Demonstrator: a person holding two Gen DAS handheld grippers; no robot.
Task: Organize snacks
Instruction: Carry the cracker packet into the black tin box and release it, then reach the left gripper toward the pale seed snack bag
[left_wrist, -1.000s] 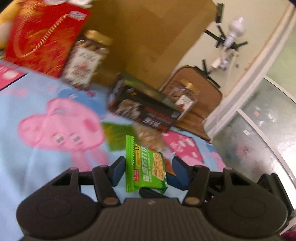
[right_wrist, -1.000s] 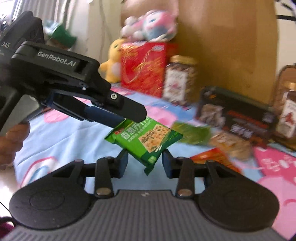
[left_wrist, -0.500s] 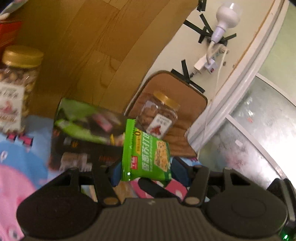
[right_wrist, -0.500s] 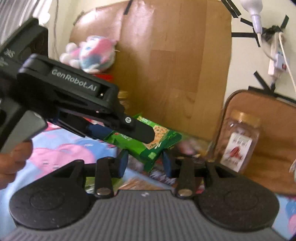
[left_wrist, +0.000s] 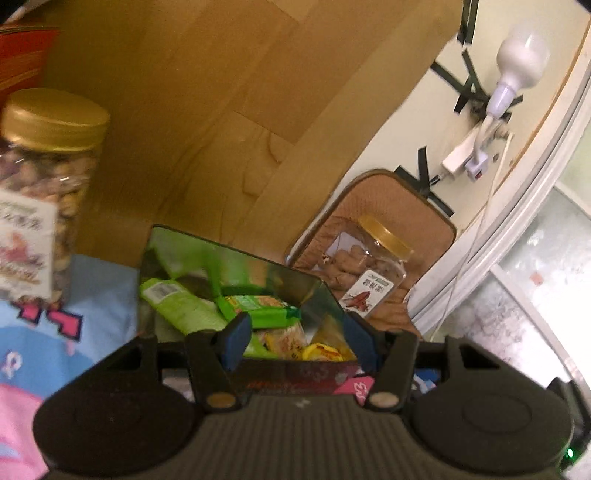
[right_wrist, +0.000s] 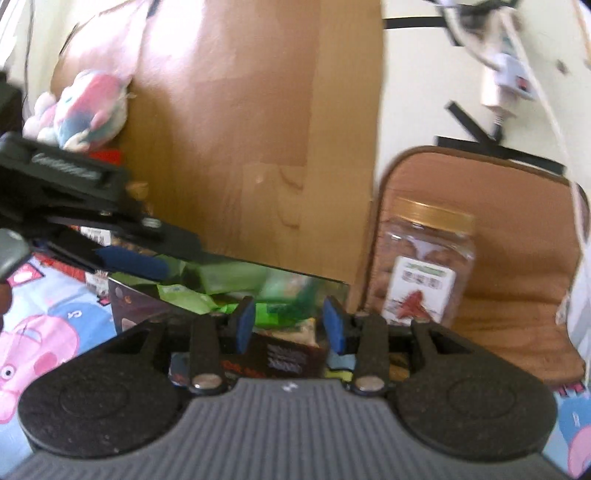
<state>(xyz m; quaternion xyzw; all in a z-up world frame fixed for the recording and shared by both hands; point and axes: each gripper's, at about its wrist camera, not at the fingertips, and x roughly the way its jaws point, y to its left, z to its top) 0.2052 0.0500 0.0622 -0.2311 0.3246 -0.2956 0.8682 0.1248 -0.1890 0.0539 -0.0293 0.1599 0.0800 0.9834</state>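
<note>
Snacks fill the dark box (left_wrist: 236, 280) at the lower centre of the left wrist view: a pale green packet (left_wrist: 181, 306) with a white barcode label lies slanted at the left of the pile, a brighter green cracker packet (left_wrist: 264, 312) with crimped ends lies across the middle, and under them sit an orange-printed wrapper (left_wrist: 282, 338) and a small yellow one (left_wrist: 325, 350). The box's raised inner wall is shiny and mirrors the green wrappers. In the right wrist view the same dark box (right_wrist: 280, 354) sits at lower centre with blurred green packets showing over its rim.

The left gripper (left_wrist: 295, 338) hangs just over the near edge of the box with its blue-padded fingers (left_wrist: 232, 338) spread wide and nothing between them. The right gripper (right_wrist: 290, 325) is likewise spread apart and empty, in front of the box.

A clear jar with a gold lid (left_wrist: 44, 184), packed with pale nuts, stands at the left edge of the left wrist view. A second clear jar (left_wrist: 369, 273), with a yellow lid and a label bearing a red figure, stands right of the box against a brown cushion (left_wrist: 406, 206). Both rest on a blue cartoon-print cloth (left_wrist: 96, 295), with a cardboard sheet (left_wrist: 221, 110) behind.
</note>
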